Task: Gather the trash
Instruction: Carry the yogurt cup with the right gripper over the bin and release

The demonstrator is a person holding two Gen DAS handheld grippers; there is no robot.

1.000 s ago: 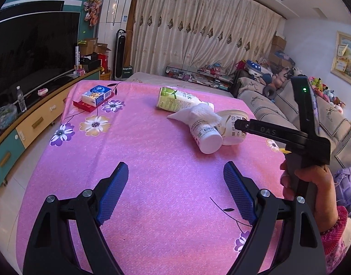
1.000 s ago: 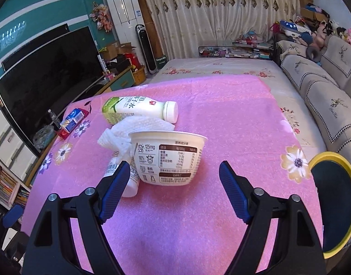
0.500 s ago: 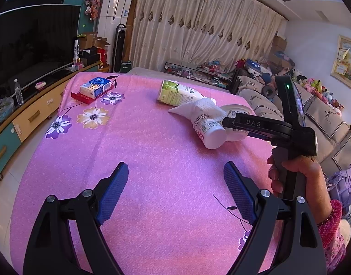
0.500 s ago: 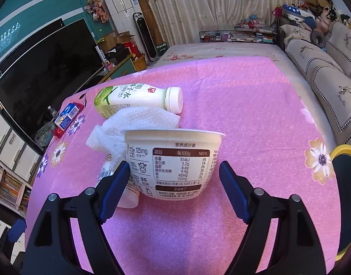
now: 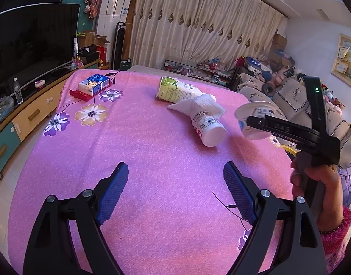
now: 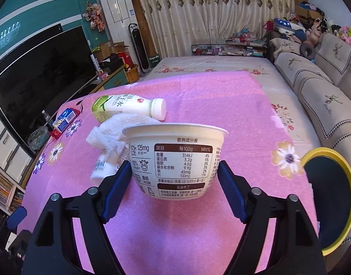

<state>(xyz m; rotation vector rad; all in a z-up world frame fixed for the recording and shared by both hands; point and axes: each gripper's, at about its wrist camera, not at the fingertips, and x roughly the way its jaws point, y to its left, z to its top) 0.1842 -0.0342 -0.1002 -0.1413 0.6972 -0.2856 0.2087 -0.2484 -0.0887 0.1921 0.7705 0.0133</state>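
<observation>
**Yogurt cup in the right gripper's grasp, bin close by**

Yogurt cup (image 6: 175, 160), a white plastic tub with a brown nutrition label, sits upright between the blue-padded fingers (image 6: 117, 192) of the right gripper (image 6: 174, 191), which are clenched against its lower walls. From the left wrist view the cup (image 5: 253, 121) appears lifted clear of the pink floral cloth on the counter (image 5: 152, 160), near its right edge.

Three pieces of trash lie on the cloth: a green-and-white drink bottle on its side (image 6: 127, 107), a crumpled white paper towel (image 6: 115, 130) draped against it, and a small white bottle with a barcode label (image 5: 206, 126) partly under the towel. A yellow-rimmed dark bin (image 6: 329, 208) stands just off the counter's right edge, below the cup's level.

The left gripper (image 5: 175, 194) hovers over bare cloth near the front, its fingers released wide and holding nothing.

The risks, as I judge them: the cup's walls taper toward the base and are thin, so a light squeeze could let it slide down and out, while a hard one could buckle it. Tilting it on the way to the bin may spill any residue onto the cloth. Releasing too early, short of the yellow rim, would drop it on the floor or the counter edge.
</observation>
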